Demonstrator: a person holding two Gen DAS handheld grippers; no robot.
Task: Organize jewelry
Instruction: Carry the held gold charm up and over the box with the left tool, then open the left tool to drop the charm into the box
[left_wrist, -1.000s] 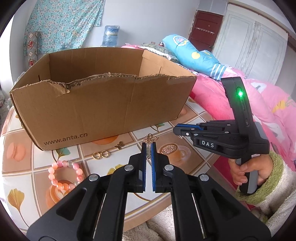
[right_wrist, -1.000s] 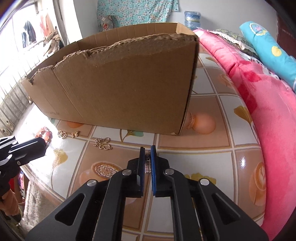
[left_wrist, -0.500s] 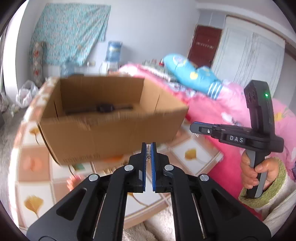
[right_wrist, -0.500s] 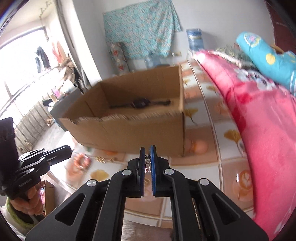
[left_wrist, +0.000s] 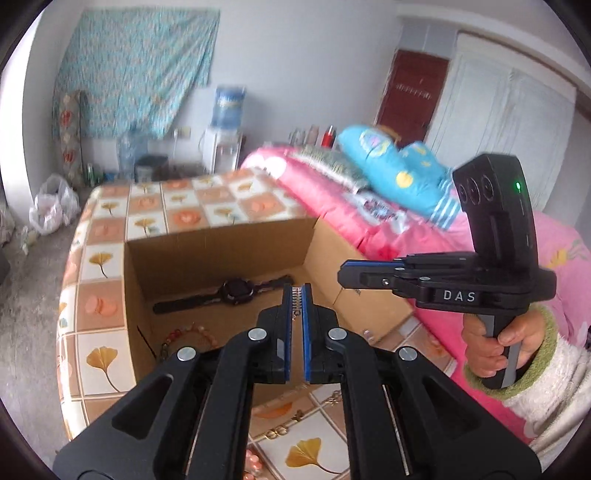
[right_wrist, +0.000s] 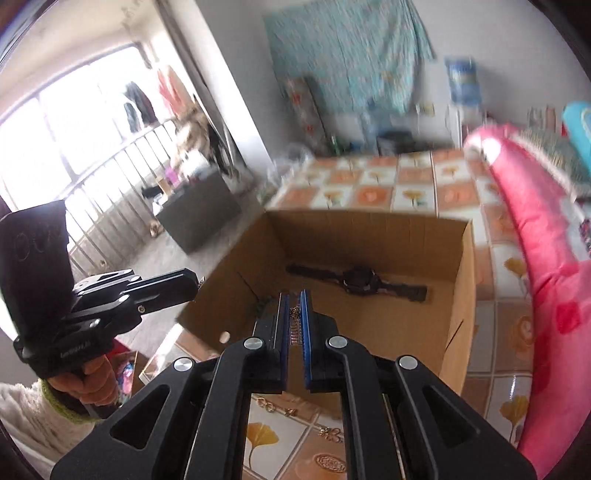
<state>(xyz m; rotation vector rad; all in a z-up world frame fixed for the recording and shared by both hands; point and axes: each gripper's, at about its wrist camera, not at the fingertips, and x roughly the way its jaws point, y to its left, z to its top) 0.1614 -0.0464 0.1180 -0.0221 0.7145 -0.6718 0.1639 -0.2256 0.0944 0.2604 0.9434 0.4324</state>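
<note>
height is the change: both of your grippers have come up off the patterned table (left_wrist: 107, 266), and where a second ago you faced the outside wall of the cardboard box (left_wrist: 221, 247), you now look down over its rim. inside it lie a black watch (left_wrist: 236, 290) and a beaded bracelet (left_wrist: 188, 334) near the front corner.

your left gripper (left_wrist: 296, 306) has its jaws together, with a small silvery piece pinched at the tips, likely fine chain, though too small to name. your right gripper (right_wrist: 294, 314) is also closed, and a thin chain (right_wrist: 294, 312) shows between its pads. it looks as if both hold ends of one necklace, but the link between them cannot be seen. in the right wrist view a short bit of chain dangles from the left gripper's tips.

my reading: the lift is done and the carry over the box is under way, so release above the open floor beside the watch should come next.

gold pieces (right_wrist: 275, 406) and a pink bracelet (left_wrist: 253, 459) remain on the table in front of the box, so sorting is partway through.
</note>
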